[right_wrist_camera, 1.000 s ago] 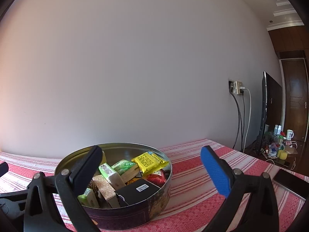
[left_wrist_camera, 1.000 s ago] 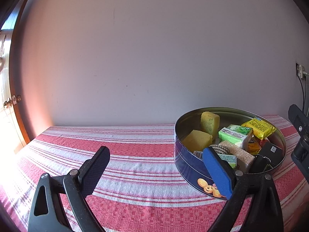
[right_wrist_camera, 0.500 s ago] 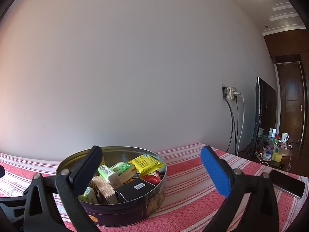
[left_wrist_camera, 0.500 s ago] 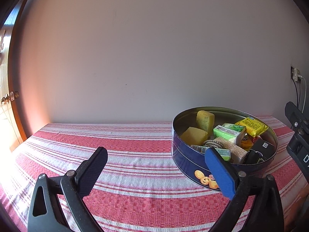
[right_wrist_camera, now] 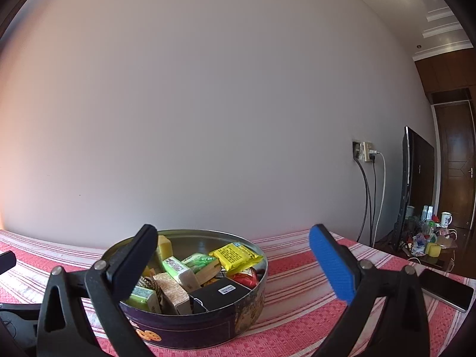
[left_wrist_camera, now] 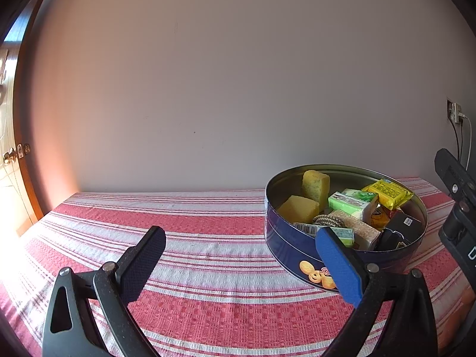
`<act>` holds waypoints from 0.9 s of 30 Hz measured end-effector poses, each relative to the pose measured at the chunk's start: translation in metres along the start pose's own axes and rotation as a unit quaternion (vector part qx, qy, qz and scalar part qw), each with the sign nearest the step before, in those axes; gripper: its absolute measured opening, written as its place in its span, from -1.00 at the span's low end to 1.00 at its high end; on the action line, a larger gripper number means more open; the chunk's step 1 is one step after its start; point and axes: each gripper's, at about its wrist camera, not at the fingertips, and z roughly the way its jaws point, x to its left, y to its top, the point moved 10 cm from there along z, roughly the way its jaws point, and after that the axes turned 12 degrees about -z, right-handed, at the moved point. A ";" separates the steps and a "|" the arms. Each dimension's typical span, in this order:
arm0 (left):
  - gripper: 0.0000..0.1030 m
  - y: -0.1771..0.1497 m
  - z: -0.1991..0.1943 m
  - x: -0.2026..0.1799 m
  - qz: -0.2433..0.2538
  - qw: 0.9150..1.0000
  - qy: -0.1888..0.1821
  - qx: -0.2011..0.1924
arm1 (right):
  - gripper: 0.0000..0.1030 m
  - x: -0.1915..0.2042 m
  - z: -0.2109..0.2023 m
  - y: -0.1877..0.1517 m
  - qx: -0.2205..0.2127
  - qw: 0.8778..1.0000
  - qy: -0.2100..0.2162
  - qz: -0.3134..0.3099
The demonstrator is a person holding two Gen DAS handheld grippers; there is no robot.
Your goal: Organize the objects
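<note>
A round dark-blue cookie tin point(left_wrist_camera: 285, 248) stands on the red-and-white striped tablecloth point(left_wrist_camera: 193, 226), at the right in the left wrist view. It holds two yellow sponges point(left_wrist_camera: 297, 208), a green box point(left_wrist_camera: 351, 202), a yellow packet point(left_wrist_camera: 388, 190), a black box point(left_wrist_camera: 404, 223) and other small packs. My left gripper point(left_wrist_camera: 238, 255) is open and empty, low over the cloth left of the tin. In the right wrist view the tin point(right_wrist_camera: 208, 324) sits at lower left with the yellow packet point(right_wrist_camera: 236, 254) on top. My right gripper point(right_wrist_camera: 233, 255) is open and empty just in front of it.
A dark phone point(right_wrist_camera: 446, 290) lies on the cloth at the far right. A wall socket with cables point(right_wrist_camera: 364, 151), a television point(right_wrist_camera: 412, 184) and a cluttered low table point(right_wrist_camera: 428, 238) are beyond the table's right end. A plain wall runs behind; a door point(left_wrist_camera: 12, 154) stands at left.
Both grippers have pulled back a little from the tin, so it looks smaller and farther away. Both stay open and empty. The tin's contents have not moved.
</note>
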 end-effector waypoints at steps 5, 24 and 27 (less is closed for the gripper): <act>0.98 0.000 0.003 0.000 -0.002 1.000 0.009 0.000 | 1.00 0.000 -0.002 0.001 -0.004 1.000 0.003 0.002; 0.98 -0.006 0.006 0.002 -0.009 1.000 0.003 0.017 | 1.00 0.003 0.005 -0.004 0.011 1.000 0.010 0.001; 0.98 -0.007 0.005 -0.001 -0.002 1.000 0.004 0.015 | 1.00 0.002 0.006 -0.005 0.015 1.000 0.010 0.001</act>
